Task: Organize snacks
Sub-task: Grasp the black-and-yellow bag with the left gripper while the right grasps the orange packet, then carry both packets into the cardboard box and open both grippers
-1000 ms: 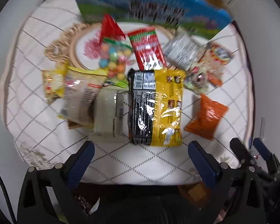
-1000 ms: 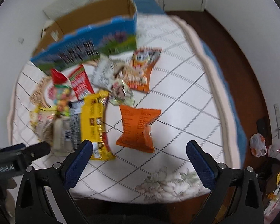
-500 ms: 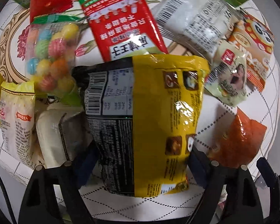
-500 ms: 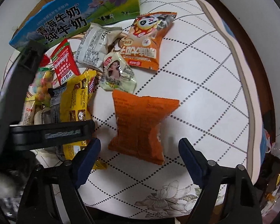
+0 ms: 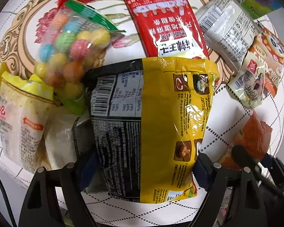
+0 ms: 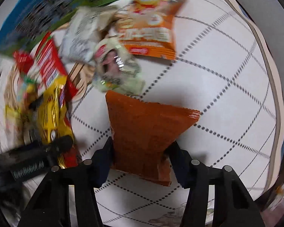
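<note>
Packets of crinkled foil and glossy film crowd the worktop (image 6: 227, 60), a round top under a white cloth quilted in dotted diamonds. Your left gripper (image 5: 142, 167) straddles the yellow-and-black packet (image 5: 161, 117), a glossy rectangular pouch lying near the worktop's near edge; its jaws stand fairly wide, one blue pad at each long side of the pouch, and whether they press it you cannot tell. Your right gripper (image 6: 140, 156) has just been closing, and its narrow jaws now pinch the orange packet (image 6: 147, 130), a matt pillow bag with crimped ends, waisted where the pads bite. That packet lies toward the near edge, apart from the heap. Behind it sit a clear bag of coloured sweets (image 5: 70, 53), a long red sachet (image 5: 168, 19) and a printed carton (image 6: 28, 19) at the far edge.
</note>
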Motion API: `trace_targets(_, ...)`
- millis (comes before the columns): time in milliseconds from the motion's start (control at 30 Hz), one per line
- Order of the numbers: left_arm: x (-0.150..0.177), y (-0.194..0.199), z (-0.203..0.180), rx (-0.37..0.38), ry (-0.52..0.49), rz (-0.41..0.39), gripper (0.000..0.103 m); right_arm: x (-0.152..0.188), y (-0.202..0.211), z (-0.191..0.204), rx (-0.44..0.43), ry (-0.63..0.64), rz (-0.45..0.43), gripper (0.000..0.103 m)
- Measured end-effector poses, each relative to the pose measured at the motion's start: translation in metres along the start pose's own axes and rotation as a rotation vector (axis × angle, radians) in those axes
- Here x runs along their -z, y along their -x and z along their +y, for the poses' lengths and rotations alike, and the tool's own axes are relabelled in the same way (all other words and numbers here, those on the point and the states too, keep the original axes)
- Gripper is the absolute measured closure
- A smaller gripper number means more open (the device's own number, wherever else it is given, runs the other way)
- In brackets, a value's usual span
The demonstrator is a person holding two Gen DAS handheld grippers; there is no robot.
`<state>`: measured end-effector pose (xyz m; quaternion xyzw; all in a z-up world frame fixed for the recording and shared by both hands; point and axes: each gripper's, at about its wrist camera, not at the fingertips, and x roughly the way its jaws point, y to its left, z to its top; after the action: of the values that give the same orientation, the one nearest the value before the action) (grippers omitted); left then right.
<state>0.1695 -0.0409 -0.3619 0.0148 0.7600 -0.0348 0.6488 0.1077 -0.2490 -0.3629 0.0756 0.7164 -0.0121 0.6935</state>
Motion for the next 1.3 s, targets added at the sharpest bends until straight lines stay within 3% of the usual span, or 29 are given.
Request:
trace_targets(133,-0.007,-0.028,0.007,0.012,-0.025,0.000,0.014,0.002,-0.003,0.016,0.058,0.126,0.017,0.046)
trace_targets(267,-0.002,-0.046,-0.013,0.010,-0.029,-0.015,0.017,-0.005,0.003,-0.008,-0.003,0.000,0.001,0.034)
trace_targets(367,0.002,-0.047,-0.013,0.008,-0.025,-0.033,0.018,-0.006,0.001,-0.017,-0.041,-0.099,-0.001,0.034)
trace_targets(433,0.005,-0.049,-0.012,0.009,-0.025,-0.039,0.018,-0.005,-0.002,-0.019,-0.021,-0.115,-0.014,0.037)
trace_targets(467,0.008,-0.049,-0.013,0.010,-0.025,-0.041,0.018,-0.005,-0.002,-0.019,-0.003,-0.109,-0.024,0.047)
trace_targets(500,0.010,-0.049,-0.013,0.013,-0.027,-0.045,0.018,-0.004,-0.001,-0.018,0.014,-0.106,-0.036,0.051)
trace_targets(667,0.025,-0.041,-0.012,0.022,-0.069,-0.096,0.018,0.016,0.022,-0.022,0.035,-0.129,-0.083,0.056)
trace_targets(933,0.043,0.012,-0.001,0.120,-0.130,-0.214,0.018,0.037,0.086,-0.015,-0.033,-0.166,-0.185,0.057)
trace_targets(1133,0.021,0.078,0.013,0.190,-0.110,-0.320,0.018,0.045,0.165,-0.014,-0.136,-0.131,-0.269,0.057)
trace_targets(1300,-0.030,0.117,0.027,0.199,-0.059,-0.374,0.018,-0.010,0.216,-0.005,-0.238,-0.069,-0.342,0.057)
